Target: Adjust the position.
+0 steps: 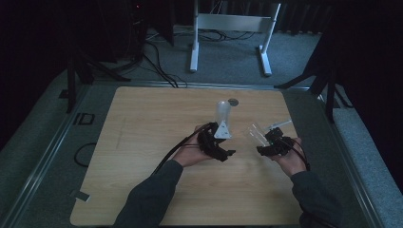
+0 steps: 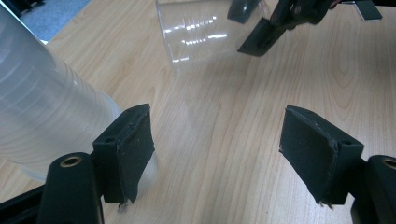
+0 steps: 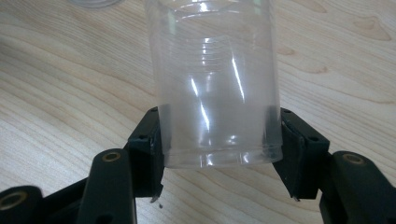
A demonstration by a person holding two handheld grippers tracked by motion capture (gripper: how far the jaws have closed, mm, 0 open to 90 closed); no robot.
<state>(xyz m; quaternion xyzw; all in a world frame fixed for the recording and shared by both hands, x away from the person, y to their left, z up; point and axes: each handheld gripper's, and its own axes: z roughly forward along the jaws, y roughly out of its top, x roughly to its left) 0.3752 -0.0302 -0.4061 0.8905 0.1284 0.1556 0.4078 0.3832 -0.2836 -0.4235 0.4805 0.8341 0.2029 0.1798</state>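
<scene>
Two hand-held grippers work above a pale wooden table [image 1: 142, 142]. Right gripper [image 3: 219, 140]: its jaws press on both sides of a clear plastic cup [image 3: 217, 84] near the cup's base, pinching it; in the right gripper view the cup extends away from the jaws over the wood. In the high view this gripper [image 1: 266, 142] sits at the table's right side, with the cup [image 1: 255, 133] tilted up and to the left. Left gripper [image 2: 215, 140]: its jaws are spread wide with bare wood between them. A stack of translucent cups [image 2: 42, 112] stands just beside its left jaw; whether they touch cannot be told. In the high view the stack [image 1: 222, 111] rises upright near the table's centre, with the left gripper [image 1: 216, 147] just in front of it. The held cup [image 2: 201, 32] and the right gripper's jaws appear farther off in the left gripper view. A small dark disc [image 1: 233, 101] lies on the table just behind the stack. White table legs [image 1: 194, 47] stand on the grey floor beyond.
</scene>
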